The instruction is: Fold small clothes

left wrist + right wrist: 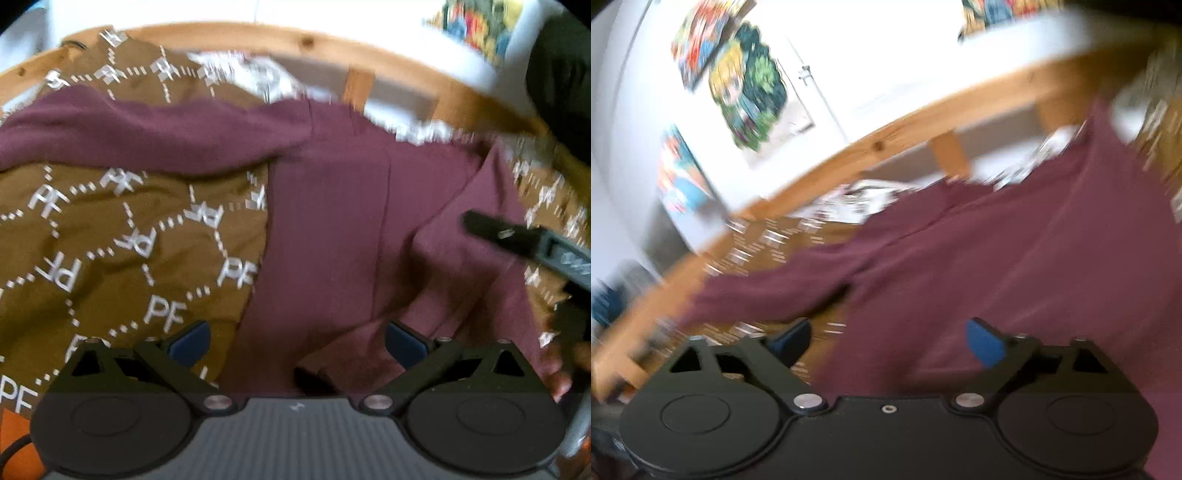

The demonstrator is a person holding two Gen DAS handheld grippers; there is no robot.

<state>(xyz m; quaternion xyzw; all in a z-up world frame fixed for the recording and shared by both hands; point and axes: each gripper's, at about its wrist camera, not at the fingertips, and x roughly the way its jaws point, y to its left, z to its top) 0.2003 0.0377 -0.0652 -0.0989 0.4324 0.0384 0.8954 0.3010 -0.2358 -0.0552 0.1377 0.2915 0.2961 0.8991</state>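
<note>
A maroon long-sleeved top (332,221) lies spread on a brown bedspread (110,240) printed with white "PF" letters. One sleeve stretches to the left across the cover. My left gripper (295,341) is open and empty, just above the top's near hem. The right gripper's finger (517,240) shows at the right of the left wrist view, over the top's right side. In the right wrist view the top (1015,258) fills the middle and right, and my right gripper (886,341) is open and empty above it. Both views are motion-blurred.
A pine bed rail (258,37) runs along the far side of the bed, also in the right wrist view (923,122). Colourful cartoon posters (746,85) hang on the white wall behind. An orange patch (14,428) shows at the lower left.
</note>
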